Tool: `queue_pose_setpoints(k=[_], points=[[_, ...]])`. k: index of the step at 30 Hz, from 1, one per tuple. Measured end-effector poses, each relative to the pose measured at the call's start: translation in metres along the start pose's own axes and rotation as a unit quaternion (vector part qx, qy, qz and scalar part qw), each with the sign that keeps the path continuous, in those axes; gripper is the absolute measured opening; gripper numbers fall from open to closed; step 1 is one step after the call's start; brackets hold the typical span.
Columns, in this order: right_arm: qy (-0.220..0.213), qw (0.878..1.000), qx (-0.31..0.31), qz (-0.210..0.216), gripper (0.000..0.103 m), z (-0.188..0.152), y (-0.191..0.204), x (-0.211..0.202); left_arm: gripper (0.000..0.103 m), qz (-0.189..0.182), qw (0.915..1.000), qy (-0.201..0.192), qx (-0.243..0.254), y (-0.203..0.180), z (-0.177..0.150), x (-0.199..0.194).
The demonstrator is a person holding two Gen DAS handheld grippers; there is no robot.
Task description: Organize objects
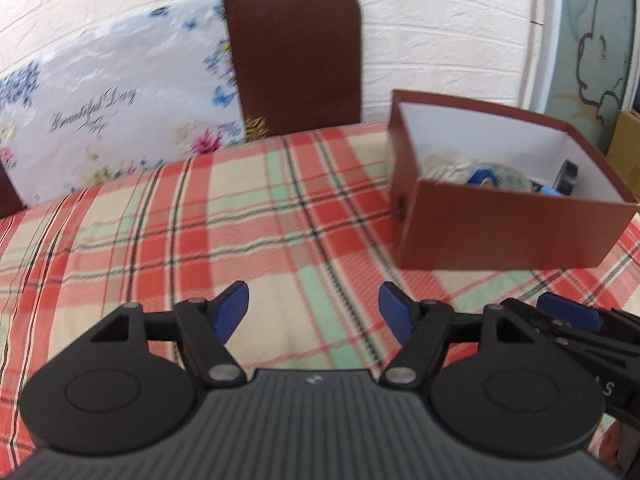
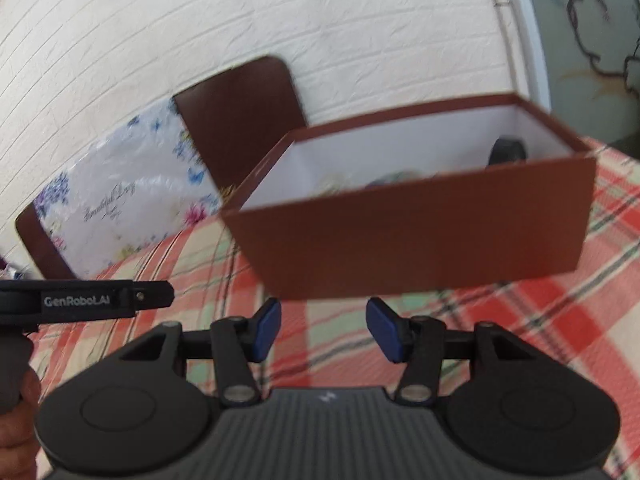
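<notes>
1. On the plaid tablecloth (image 1: 248, 208), toward the far right, stands an open brown box (image 1: 508, 236) with a white interior; its lid is off.
2. Inside the box lie the task's things already gathered: a pale crumpled item (image 1: 440, 166), a tape roll with a blue part (image 1: 494, 178) and a black cylindrical object (image 1: 568, 176) against the far right wall. What each is exactly cannot be told through the blur.
3. Left gripper (image 1: 314, 314): jaws stand well apart, with nothing between the blue pads (image 1: 234, 312); only bare cloth lies under them, to the left of the box.
4. Right gripper (image 2: 323, 328): jaws stand partly apart and empty, pointing at the near wall of the box, close to it but not touching.
5. Against the far white wall lean a floral plastic bag (image 1: 120, 120) and a brown chair back (image 1: 296, 60).
6. Step in hand, as a judgement: both tools appear to be between placements, having nothing in hold; no loose object shows on the visible cloth.
7. Next move, as a judgement: find any remaining item outside these views, or else close the box. A lid is not visible, so which applies cannot be told.
</notes>
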State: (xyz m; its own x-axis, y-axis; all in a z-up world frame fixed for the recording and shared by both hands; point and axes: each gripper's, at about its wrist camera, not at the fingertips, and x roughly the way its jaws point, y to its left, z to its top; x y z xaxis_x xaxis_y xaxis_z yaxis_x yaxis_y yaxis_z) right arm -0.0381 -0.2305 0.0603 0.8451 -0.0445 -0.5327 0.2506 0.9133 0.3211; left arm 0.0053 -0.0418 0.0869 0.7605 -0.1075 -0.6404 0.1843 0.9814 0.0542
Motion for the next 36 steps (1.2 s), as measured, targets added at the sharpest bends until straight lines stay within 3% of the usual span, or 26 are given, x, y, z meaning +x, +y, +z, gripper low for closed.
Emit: queue_pose_setpoints(k=[8, 16, 27, 36], points=[[0.005, 0.999, -0.043, -0.001, 0.052, -0.011, 0.032, -0.008, 0.076, 0.011, 0.9997, 0.016, -0.016, 0.026, -0.021, 0.007], [0.017, 0.999, -0.028, -0.008, 0.052, -0.016, 0.03, -0.007, 0.076, 0.003, 0.9993, 0.033, -0.019, 0.029, -0.035, 0.01], [-0.039, 0.999, -0.007, -0.026, 0.053, -0.005, 0.009, -0.041, 0.076, -0.041, 0.9991, 0.013, 0.004, -0.002, -0.026, -0.01], [-0.07, 0.996, 0.029, -0.041, 0.057, -0.011, -0.024, -0.081, 0.095, -0.069, 0.9964, -0.023, 0.044, -0.035, -0.024, -0.04]])
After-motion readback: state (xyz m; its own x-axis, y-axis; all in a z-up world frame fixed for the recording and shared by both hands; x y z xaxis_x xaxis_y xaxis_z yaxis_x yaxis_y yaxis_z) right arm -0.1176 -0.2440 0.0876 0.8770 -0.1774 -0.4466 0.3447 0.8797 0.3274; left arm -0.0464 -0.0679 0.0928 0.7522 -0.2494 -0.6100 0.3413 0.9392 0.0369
